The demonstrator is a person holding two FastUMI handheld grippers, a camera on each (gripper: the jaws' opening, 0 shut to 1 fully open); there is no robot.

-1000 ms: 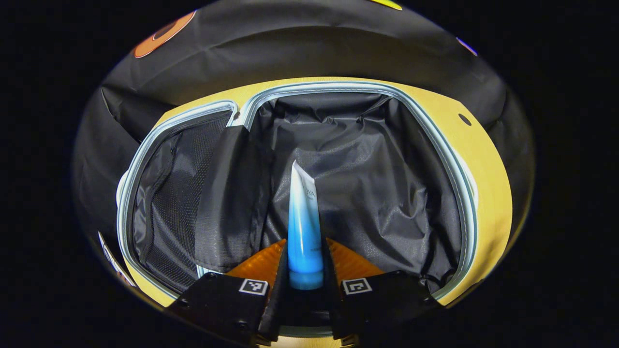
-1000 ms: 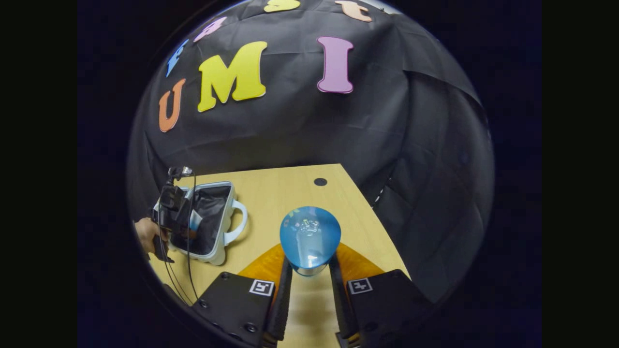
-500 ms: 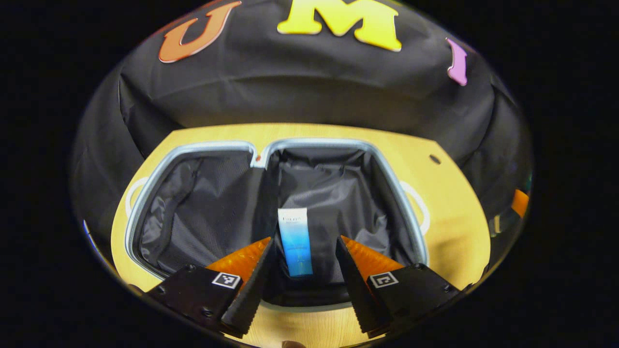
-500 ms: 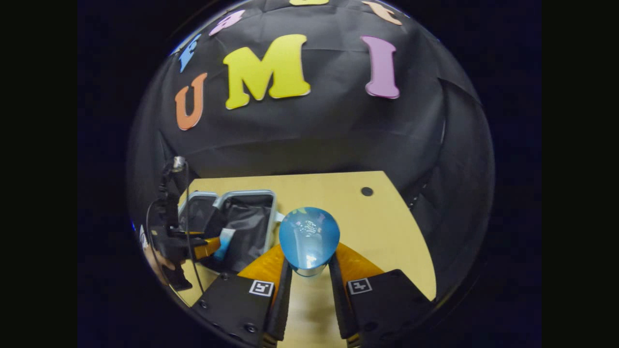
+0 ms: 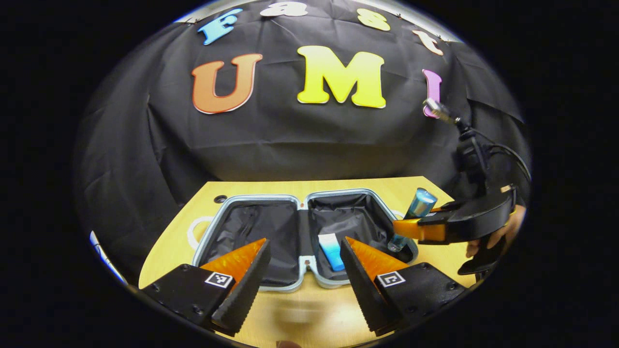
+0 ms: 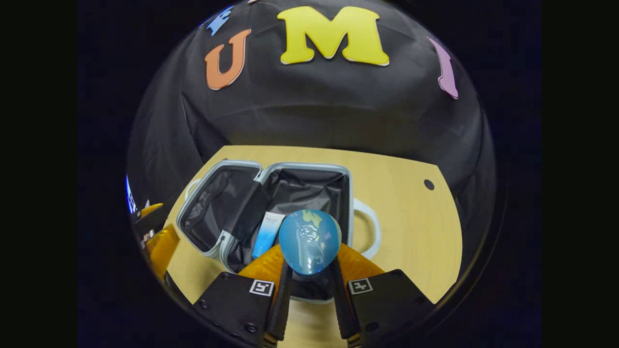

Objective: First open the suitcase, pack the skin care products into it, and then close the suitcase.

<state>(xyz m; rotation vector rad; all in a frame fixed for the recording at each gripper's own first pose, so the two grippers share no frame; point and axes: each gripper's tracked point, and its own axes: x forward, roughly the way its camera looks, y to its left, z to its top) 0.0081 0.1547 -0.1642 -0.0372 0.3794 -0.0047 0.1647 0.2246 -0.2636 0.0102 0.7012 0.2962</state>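
The suitcase (image 5: 242, 200) (image 6: 349, 193) lies open on the wooden table, its two black-lined halves side by side. A blue-and-white tube (image 5: 331, 250) (image 6: 268, 234) lies flat in the right half. My left gripper (image 5: 303, 285) hangs open above the table in front of the case, nothing between its fingers. My right gripper (image 6: 308, 289) is shut on a blue bottle (image 6: 308, 241), holding it over the right half. In the left gripper view the same blue bottle (image 5: 420, 204) stands tilted in the right gripper (image 5: 411, 228), a hand behind it.
The wooden table (image 5: 184, 241) (image 6: 416, 227) ends at the black cloth wall behind. White carry handles (image 6: 368, 231) (image 5: 194, 231) stick out from the suitcase's outer sides. A small dark hole (image 6: 428, 184) marks the table's right part. A cable (image 5: 503, 154) trails from the right gripper.
The left gripper let go of the tube, which now lies in the right half, and pulled back and up. The right gripper carried the blue bottle leftward to above the suitcase.
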